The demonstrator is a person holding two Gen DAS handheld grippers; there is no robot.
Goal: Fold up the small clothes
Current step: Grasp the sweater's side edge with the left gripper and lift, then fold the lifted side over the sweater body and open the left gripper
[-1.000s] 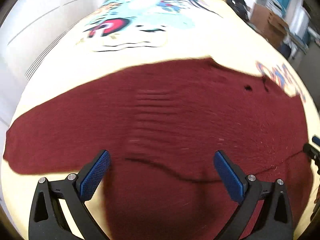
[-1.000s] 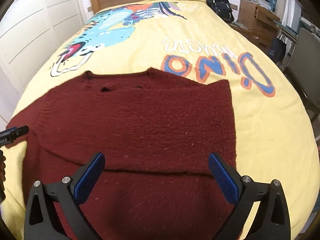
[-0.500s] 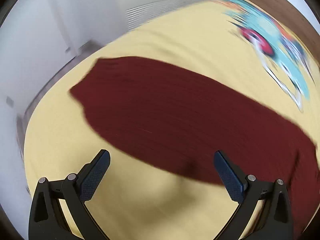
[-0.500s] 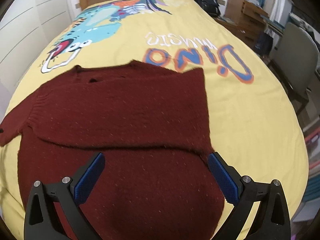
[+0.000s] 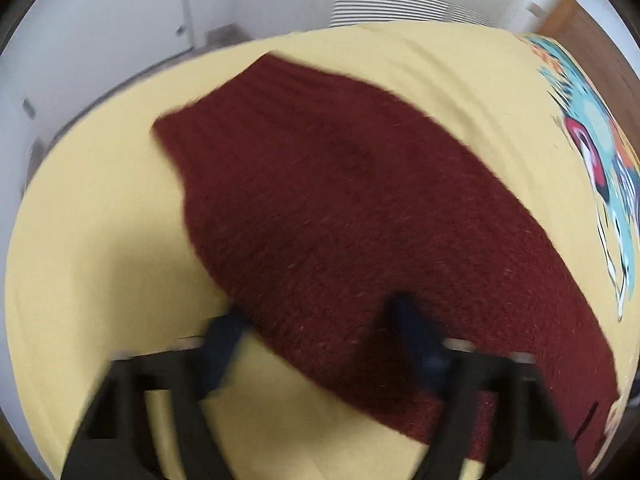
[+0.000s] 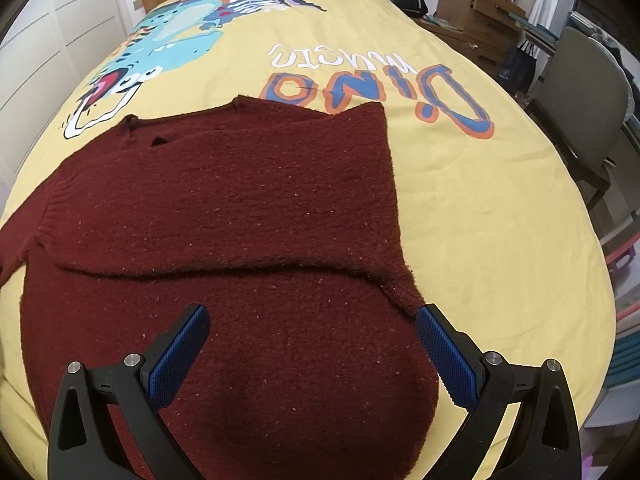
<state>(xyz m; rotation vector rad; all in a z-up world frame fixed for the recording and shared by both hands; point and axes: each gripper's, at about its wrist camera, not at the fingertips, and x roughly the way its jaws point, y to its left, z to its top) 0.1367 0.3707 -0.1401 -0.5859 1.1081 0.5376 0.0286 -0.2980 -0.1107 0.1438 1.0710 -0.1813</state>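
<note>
Swinging further along the sleeve since a moment ago, the left gripper [image 5: 316, 336] shows blurred, its jaws spread but closer together, straddling the edge of the dark red knitted sweater [image 5: 340, 208] on the yellow dinosaur-print bedspread [image 5: 100, 240]. From the right wrist, the right gripper [image 6: 312, 344] hovers over the sweater's body, jaws released, one sleeve folded across.

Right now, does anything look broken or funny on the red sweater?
Yes. The maroon sweater has a small dark hole near its neckline, at the far edge toward the dinosaur print. It gapes open, unlike the smooth knit around it. Nothing else looks odd.
</note>
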